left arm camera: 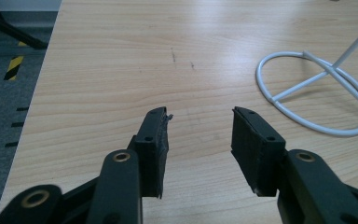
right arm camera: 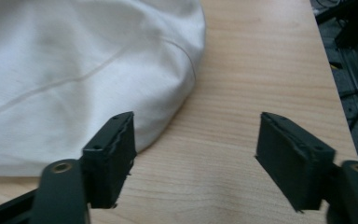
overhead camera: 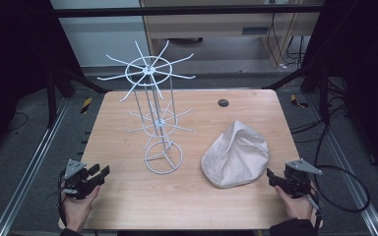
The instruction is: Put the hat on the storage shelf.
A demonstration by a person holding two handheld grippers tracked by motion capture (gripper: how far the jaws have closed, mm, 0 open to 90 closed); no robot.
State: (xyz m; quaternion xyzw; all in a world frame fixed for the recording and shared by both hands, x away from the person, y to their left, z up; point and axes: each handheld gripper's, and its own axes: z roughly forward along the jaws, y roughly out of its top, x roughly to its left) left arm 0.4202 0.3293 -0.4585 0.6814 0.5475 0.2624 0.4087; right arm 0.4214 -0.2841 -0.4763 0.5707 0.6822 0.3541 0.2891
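Right gripper (overhead camera: 274, 180) sits low at the near right table corner, jaws spread wide, nothing between them. In its own view the right gripper (right arm camera: 196, 154) points at bare wood, with the cream cloth hat (right arm camera: 74, 70) just ahead and off its left jaw, hem close but not touching. Looks lined up to pinch that near edge. From above, the hat (overhead camera: 236, 155) lies slumped in a soft mound, peak tipped away from the person, so an edge grab seems easier than a top grab.

Left gripper (overhead camera: 97, 174) rests at the near left corner, also wide and empty. Left gripper view: left gripper (left arm camera: 199, 135) over bare table (left arm camera: 121, 56), white ring base of the wire rack (left arm camera: 279, 100) ahead and to its right, well apart.

Wire rack (overhead camera: 155, 103) stands upright farther out between the two grippers, two tiers of hooked arms, all bare. Likely the hat goes onto one; left hand probably parked there to steady the base.
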